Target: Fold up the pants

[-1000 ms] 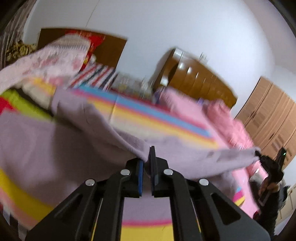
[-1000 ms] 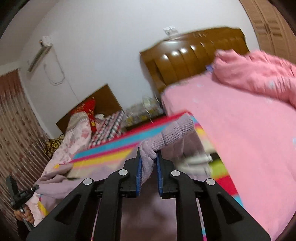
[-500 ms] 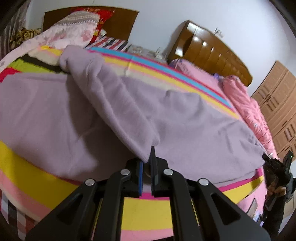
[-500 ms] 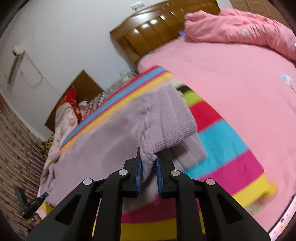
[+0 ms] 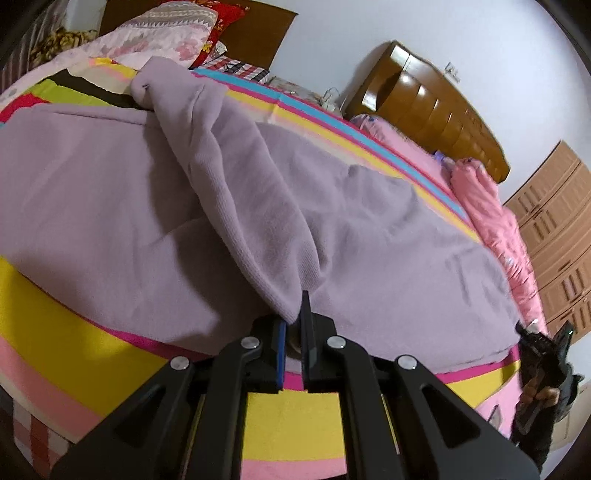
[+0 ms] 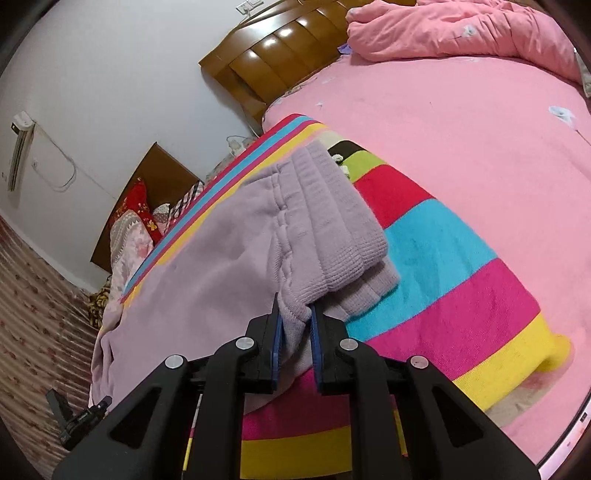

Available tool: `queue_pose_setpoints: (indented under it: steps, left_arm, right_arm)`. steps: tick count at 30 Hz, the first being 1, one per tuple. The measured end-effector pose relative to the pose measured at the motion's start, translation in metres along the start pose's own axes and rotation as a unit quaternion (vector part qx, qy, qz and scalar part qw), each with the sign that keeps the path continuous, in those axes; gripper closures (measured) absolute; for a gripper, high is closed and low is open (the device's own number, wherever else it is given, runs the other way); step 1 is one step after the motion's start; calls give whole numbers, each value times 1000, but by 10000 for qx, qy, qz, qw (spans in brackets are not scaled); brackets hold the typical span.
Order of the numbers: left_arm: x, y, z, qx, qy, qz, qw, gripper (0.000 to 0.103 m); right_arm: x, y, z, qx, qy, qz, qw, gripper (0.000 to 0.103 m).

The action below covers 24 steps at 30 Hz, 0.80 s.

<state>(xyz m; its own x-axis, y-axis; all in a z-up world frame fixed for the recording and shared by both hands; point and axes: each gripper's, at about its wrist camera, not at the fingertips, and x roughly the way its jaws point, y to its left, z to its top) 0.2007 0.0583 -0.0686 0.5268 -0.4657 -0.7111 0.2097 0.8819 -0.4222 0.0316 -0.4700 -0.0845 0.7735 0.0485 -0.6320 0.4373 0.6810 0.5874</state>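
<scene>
Two wrist views at one moment of the pants fold. The lilac pants [image 5: 369, 236] lay spread across the striped blanket [image 5: 291, 417] on the near bed, one leg already laid lengthwise over the other, so I judged the first fold, leg onto leg, to be nearly set down. The shorter crosswise folds, cuff end toward waist end, were not yet begun as far as these views showed.

Left view: my left gripper [image 5: 293, 332] pinched a drooping corner of the upper layer of fabric, its jaws nearly together with only thin cloth between them. A raised ridge of cloth ran from that corner away toward the far pillows [image 5: 173, 33], so this edge was lifted clear of the layer beneath.

Right view: my right gripper [image 6: 295, 321] held the ribbed cuff end [image 6: 332, 221], jaws clamped on a thick bunch of knit. The second cuff lay directly beneath and just beyond the fingers, resting on the blanket. The rest of the garment stretched away to the left of the fingers, toward my other gripper, visible small at the lower left edge.

A pink bedspread [image 6: 461, 122] covered the neighbouring bed, well apart from the pants.
</scene>
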Motion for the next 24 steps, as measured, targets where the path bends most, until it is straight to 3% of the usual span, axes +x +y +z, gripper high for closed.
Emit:
queue_pose_setpoints:
  steps: [4,7,9,14,18,24]
  left_arm:
    - [-16,-4,10,80,-172,-67,9998,97]
    - [-1,4,2,71,47,137,9999,97]
    - [9,13,-4,-71,138,102,9998,97]
    - [-6,1,5,177,-39,159,9997,97]
    - [-6,5,-2,59,40,129,9999,97]
    - [-7,9,0,34,39,107,9999,97]
  right_arm:
    - [-15,9,5,51,-142,266,9995,90]
    - [-5,3,-7,43,38,0,10000,91]
    - [-1,-8,-12,242,11,186,9995,92]
    - [-21,20,-3,-178,-143,24,9997,91]
    - [-11,5,-12,-56,54,-254,9996,91]
    - [-23,13,-15,-150,-45,-227,9996,91]
